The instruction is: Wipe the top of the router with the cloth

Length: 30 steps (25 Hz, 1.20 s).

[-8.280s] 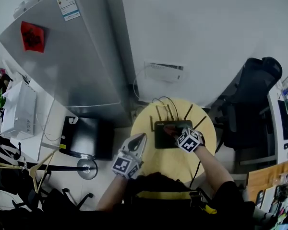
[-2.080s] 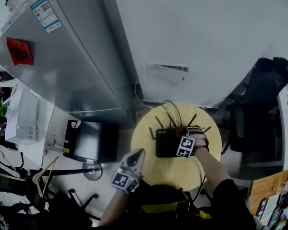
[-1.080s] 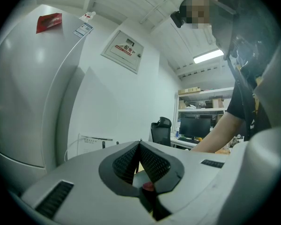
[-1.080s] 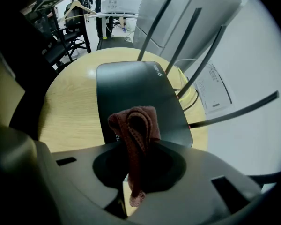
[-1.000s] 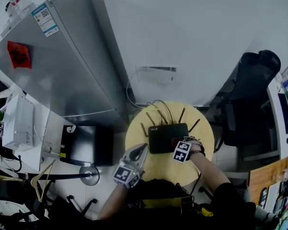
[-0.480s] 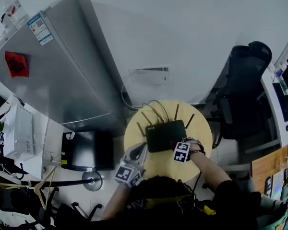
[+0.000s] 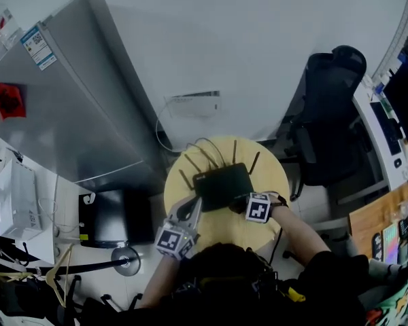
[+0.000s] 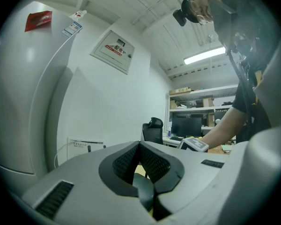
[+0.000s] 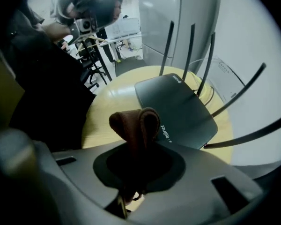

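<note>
Router (image 7: 223, 187) sits on round table (image 7: 272, 179) between fridge (image 7: 61, 114) and office chair (image 7: 326, 100).

A tall grey refrigerator (image 7: 75, 114) fills the upper left of the head view, a red sticker (image 7: 7, 99) on its side. Beside it runs a plain white wall (image 7: 258, 46) with a small white wall box (image 7: 194, 104) low down. A round yellow desk (image 7: 275, 185) stands at lower centre, with a black office chair (image 7: 326, 107) to its right. In the left gripper view, a ceiling strip light (image 8: 210, 55) glows at upper right.
</note>
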### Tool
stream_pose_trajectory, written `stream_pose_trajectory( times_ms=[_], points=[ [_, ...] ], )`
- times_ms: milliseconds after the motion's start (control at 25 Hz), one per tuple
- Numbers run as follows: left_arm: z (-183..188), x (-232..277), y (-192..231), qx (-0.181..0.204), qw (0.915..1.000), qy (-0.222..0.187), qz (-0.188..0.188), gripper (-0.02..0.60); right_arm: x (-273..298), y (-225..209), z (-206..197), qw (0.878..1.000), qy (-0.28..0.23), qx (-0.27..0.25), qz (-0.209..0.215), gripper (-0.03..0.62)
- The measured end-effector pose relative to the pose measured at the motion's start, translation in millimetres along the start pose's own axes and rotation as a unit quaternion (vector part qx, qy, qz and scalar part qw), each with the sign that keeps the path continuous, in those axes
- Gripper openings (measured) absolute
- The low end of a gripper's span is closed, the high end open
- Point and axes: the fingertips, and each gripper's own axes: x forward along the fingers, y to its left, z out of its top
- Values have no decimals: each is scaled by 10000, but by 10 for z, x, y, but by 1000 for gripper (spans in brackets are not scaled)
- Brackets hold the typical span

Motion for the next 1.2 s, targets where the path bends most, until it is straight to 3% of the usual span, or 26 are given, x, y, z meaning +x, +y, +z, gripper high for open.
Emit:
stream_pose_trajectory(
  times_ms=[160,360,560,800,1200],
  points=[
    [-5,27,-35,35,9999,63,-112,-3,-195,-118,-83,9995,-53,12,-297,60],
    [40,64,-102,59,9998,50,-199,-3,-320,-475,-455,9932,-12,770,-870,59],
    [70,44,-45,60,9999,96,-42,-3,-248,-783,-756,9827,134,1556,-997,60],
    [78,24,-4,93,9997,20,242,-3,-59,-1028,-1031,9604,429,2657,-715,58],
    [-47,-221,151,-95,9960,165,873,-3,338,-1223,-1081,9426,754,3241,-290,58]
  ],
)
